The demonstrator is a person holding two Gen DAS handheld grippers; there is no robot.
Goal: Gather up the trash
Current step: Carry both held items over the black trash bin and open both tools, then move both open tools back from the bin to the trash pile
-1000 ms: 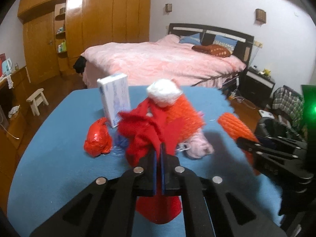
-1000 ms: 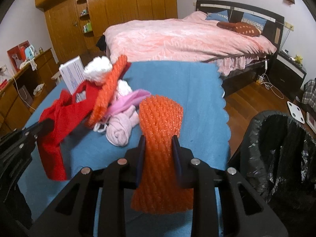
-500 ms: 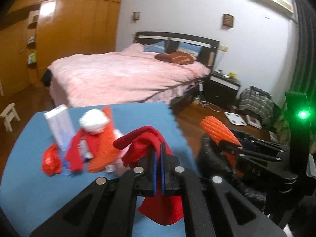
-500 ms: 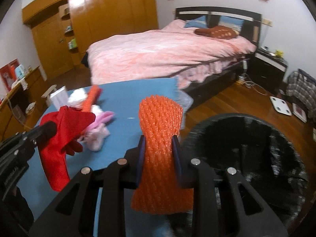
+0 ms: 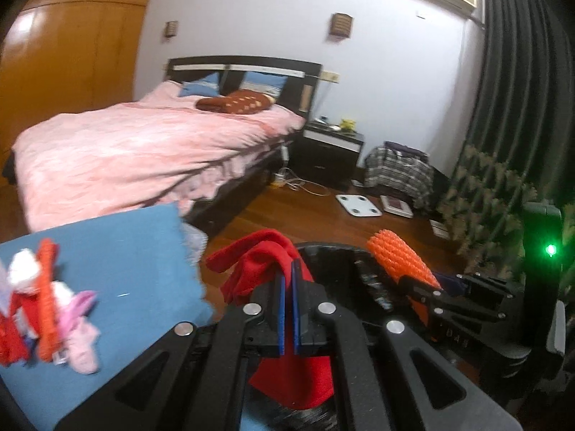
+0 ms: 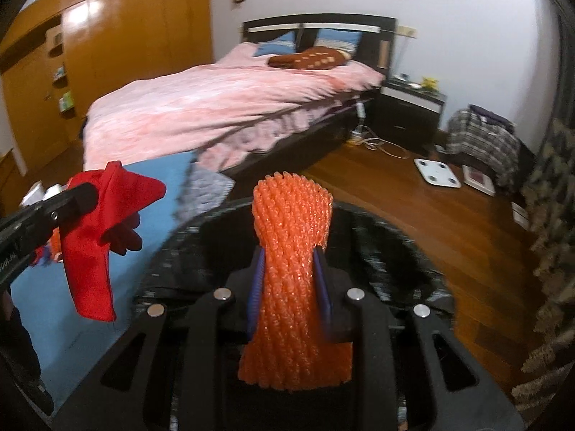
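Both loads over or near black bin (image 6: 359, 237). Right gripper (image 6: 289, 280) clamped on orange foam net (image 6: 293, 215), long axis upright, bin mouth directly beneath and ahead. Left gripper (image 5: 287, 309) pinched tight on red cloth (image 5: 266, 258), hanging at bin's near rim, beside blue surface (image 5: 118, 244) edge. Judged: right nearer to drop; left needs a short shift toward bin centre. More trash (image 5: 46, 309) left on surface.

My table (image 5: 118, 251), spread with blue cloth, carries a blurred heap at its left edge: a white wad (image 5: 23, 274), an orange net strip (image 5: 46, 309), red scraps (image 5: 10, 337) and pink fabric (image 5: 81, 334), all touching.
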